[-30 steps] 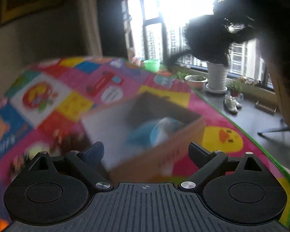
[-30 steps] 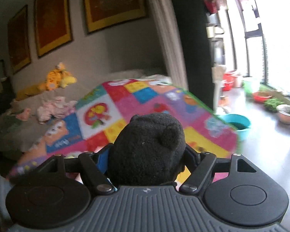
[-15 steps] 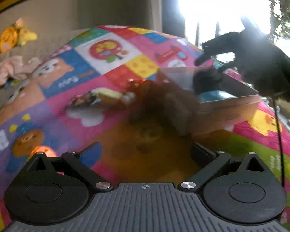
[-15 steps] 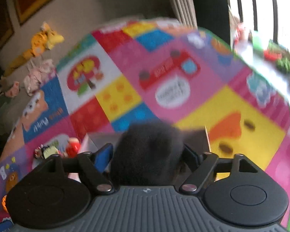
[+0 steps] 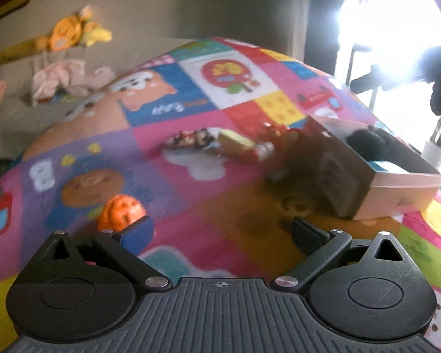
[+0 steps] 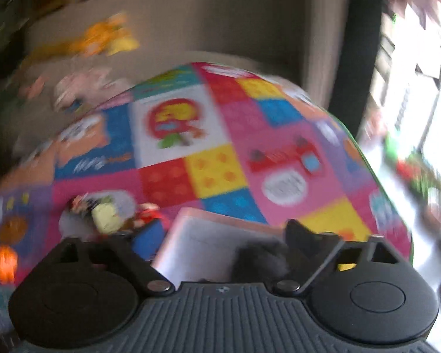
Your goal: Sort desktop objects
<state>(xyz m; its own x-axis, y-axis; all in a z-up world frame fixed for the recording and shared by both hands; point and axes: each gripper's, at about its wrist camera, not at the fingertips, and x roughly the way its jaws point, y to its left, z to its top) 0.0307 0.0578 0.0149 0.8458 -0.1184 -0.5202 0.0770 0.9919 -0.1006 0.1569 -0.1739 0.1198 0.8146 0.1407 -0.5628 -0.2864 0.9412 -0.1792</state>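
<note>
Left gripper (image 5: 220, 235), jaws wide apart and empty, faces the orange ball (image 5: 120, 211) at lower left; it looks light, best pinched across its middle.

left gripper (image 5: 220, 229) over colourful patchwork play mat (image 5: 191, 182), jaws wide apart, nothing between them. round orange toy (image 5: 119, 211) just beyond left blue-padded finger (image 5: 136, 234). open cardboard box (image 5: 376, 173) at right, black plush toy (image 5: 367, 144) inside. blurred small toys (image 5: 220, 144) left of box.
</note>
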